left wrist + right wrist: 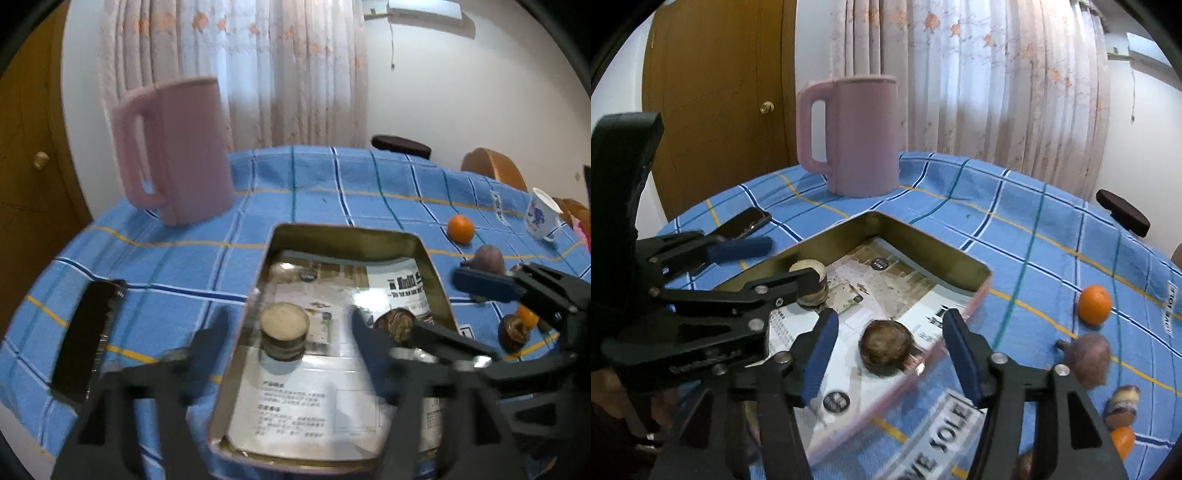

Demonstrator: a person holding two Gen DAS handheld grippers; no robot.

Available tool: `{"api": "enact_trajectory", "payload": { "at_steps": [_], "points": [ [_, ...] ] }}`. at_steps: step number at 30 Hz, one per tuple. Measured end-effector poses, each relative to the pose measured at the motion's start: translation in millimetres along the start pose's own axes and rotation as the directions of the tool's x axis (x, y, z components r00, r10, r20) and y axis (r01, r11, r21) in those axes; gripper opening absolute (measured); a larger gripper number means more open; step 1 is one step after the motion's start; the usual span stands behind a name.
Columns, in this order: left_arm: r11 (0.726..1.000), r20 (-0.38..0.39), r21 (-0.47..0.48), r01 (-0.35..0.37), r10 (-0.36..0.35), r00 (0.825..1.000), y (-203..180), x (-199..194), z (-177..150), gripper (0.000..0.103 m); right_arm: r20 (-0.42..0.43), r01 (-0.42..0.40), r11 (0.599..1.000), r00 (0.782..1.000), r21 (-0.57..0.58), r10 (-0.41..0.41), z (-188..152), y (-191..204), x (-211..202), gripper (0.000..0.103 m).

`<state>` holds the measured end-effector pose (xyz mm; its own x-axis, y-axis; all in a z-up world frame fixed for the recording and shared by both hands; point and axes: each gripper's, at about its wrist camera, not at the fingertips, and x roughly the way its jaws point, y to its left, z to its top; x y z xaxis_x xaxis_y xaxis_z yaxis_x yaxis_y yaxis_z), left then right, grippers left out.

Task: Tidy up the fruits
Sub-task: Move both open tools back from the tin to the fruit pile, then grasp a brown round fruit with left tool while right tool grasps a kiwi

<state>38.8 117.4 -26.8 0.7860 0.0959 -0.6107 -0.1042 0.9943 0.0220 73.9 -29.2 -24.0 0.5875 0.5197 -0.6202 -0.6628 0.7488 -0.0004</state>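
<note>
Both the left tongs (288, 328) and right tongs (890, 332) are hanging released over the tin tray (931, 240), a brown fruit (885, 347) lying between the right fingers; an orange (1094, 299) is sitting at three o'clock.

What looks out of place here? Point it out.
The phone lies near the table's edge beside the tin tray, among items being sorted as fruit. The white mug at the far side appears tilted, though fisheye distortion may cause that. Nothing looks spilled or damaged.
</note>
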Motion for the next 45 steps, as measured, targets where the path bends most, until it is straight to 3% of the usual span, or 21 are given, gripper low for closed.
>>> {"api": "enact_trajectory", "payload": {
  "at_steps": [2, 8, 13, 17, 20, 22, 24, 26, 29, 34, 36, 37, 45],
  "points": [
    [1.0, 0.064, 0.007, 0.008, -0.008, 0.998, -5.6, -17.3, -0.5, 0.103, 0.014, 0.023, 1.0, 1.0, -0.002, -0.023, -8.3, -6.8, -17.6, 0.062],
    [0.993, 0.12, 0.073, 0.093, -0.101, 0.988, -51.8, -42.5, 3.8, 0.103, 0.02, 0.159, 0.984, 0.987, 0.075, -0.161, -44.7, -51.8, -71.0, 0.062],
    [0.975, 0.079, 0.15, 0.164, -0.177, 0.981, -103.2, -38.7, -2.4, 0.103, -0.04, 0.301, 0.937, 0.954, 0.176, -0.299, -76.0, -98.3, -95.5, 0.062],
    [0.955, 0.022, 0.201, 0.217, -0.226, 0.974, -140.0, -27.5, -9.1, 0.102, -0.099, 0.353, 0.906, 0.936, 0.234, -0.339, -92.3, -124.0, -97.0, 0.062],
    [0.942, -0.045, 0.216, 0.257, -0.253, 0.966, -161.2, -14.9, -13.3, 0.093, -0.11, 0.322, 0.908, 0.947, 0.268, -0.303, -97.2, -135.8, -98.2, 0.062],
    [0.937, -0.094, 0.212, 0.278, -0.264, 0.96, -166.5, -4.7, -14.1, 0.087, -0.136, 0.334, 0.908, 0.941, 0.252, -0.309, -96.4, -137.5, -94.2, 0.061],
    [0.935, -0.131, 0.199, 0.294, -0.272, 0.953, -168.6, 3.2, -15.6, 0.076, -0.165, 0.321, 0.914, 0.944, 0.247, -0.286, -96.4, -136.8, -86.2, 0.051],
    [0.929, -0.167, 0.2, 0.313, -0.283, 0.945, -173.5, 10.7, -16.7, 0.07, -0.19, 0.319, 0.913, 0.942, 0.255, -0.276, -96.9, -140.0, -81.5, 0.048],
    [0.915, -0.202, 0.196, 0.352, -0.314, 0.928, -177.7, 16.0, -19.1, 0.069, -0.219, 0.317, 0.912, 0.939, 0.259, -0.264, -99.4, -142.0, -75.4, 0.041],
    [0.91, -0.209, 0.209, 0.358, -0.316, 0.925, -185.6, 17.5, -17.8, 0.068, -0.259, 0.304, 0.916, 0.936, 0.261, -0.237, -101.7, -144.4, -67.2, 0.033],
    [0.903, -0.22, 0.187, 0.388, -0.346, 0.912, -184.6, 17.4, -17.3, 0.055, -0.255, 0.299, 0.915, 0.939, 0.271, -0.231, -102.0, -146.1, -67.0, 0.032],
    [0.899, -0.222, 0.185, 0.397, -0.356, 0.908, -184.8, 15.9, -17.7, 0.055, -0.254, 0.298, 0.914, 0.94, 0.275, -0.23, -102.1, -146.4, -67.4, 0.031],
    [0.895, -0.249, 0.198, 0.399, -0.348, 0.904, -192.2, 21.4, -22.8, 0.055, -0.243, 0.28, 0.918, 0.946, 0.281, -0.214, -102.5, -145.4, -68.7, 0.028]
  ]
}}
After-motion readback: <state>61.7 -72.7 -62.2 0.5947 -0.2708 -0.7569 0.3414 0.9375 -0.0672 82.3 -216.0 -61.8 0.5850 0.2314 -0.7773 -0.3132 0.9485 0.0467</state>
